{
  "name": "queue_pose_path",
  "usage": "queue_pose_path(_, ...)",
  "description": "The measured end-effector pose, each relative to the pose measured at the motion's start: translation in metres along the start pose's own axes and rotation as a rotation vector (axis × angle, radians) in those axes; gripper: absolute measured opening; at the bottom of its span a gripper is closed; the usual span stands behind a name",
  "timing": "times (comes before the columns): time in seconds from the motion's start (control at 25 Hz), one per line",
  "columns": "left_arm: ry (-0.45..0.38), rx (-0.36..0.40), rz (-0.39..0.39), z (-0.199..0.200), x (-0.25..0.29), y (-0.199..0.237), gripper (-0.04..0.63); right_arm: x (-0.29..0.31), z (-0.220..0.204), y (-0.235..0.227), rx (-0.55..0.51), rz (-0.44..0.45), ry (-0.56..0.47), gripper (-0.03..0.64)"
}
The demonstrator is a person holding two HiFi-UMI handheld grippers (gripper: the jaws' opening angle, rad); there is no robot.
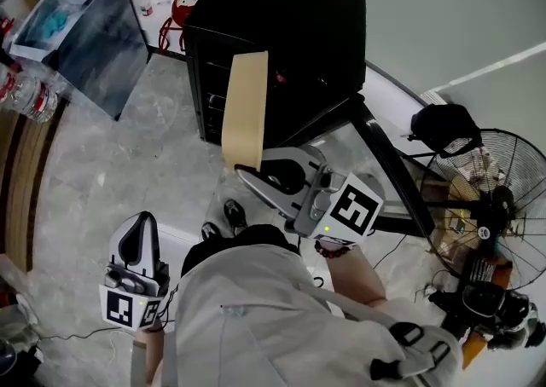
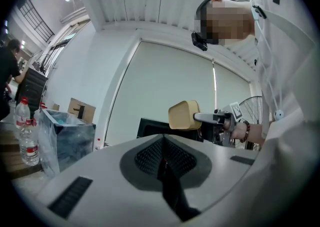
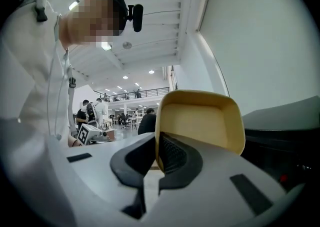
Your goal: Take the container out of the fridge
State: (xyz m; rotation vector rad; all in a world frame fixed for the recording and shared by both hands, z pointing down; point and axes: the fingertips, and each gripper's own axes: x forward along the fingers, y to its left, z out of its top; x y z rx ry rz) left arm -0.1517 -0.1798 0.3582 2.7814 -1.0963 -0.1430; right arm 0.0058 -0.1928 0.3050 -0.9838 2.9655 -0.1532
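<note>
The container (image 1: 245, 108) is a shallow tan tray held on edge in front of the black fridge (image 1: 290, 27), clear of it. My right gripper (image 1: 247, 168) is shut on the container's lower rim. In the right gripper view the container (image 3: 200, 126) stands up from my right gripper (image 3: 159, 156), its hollow side facing the camera and the fridge (image 3: 280, 126) to the right. My left gripper (image 1: 143, 219) is low at the left beside the person's body, shut with nothing in it. The left gripper view shows my left gripper (image 2: 162, 158) closed, with the container (image 2: 184, 115) beyond.
A standing fan (image 1: 490, 198) and a black bag (image 1: 444, 125) are at the right. A plastic-wrapped box (image 1: 85, 27) and water bottles (image 1: 30, 95) stand at the far left. The floor (image 1: 128, 172) is pale marble tile. Several people are in the hall behind.
</note>
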Motion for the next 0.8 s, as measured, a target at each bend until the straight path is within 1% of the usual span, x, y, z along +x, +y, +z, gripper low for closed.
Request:
queue_pose_path(0.4, 0.006, 0.006, 0.009, 0.0002, 0.0004, 0.003, 0.009, 0.0045, 0.0004, -0.0006, -0.001, 0.023, 0.01, 0.015)
queue_pose_path(0.8, 0.013, 0.007, -0.001, -0.0025, 0.0075, -0.0032, 0.009, -0.0023, 0.0002, -0.0063, 0.001, 0.017, 0.009, 0.015)
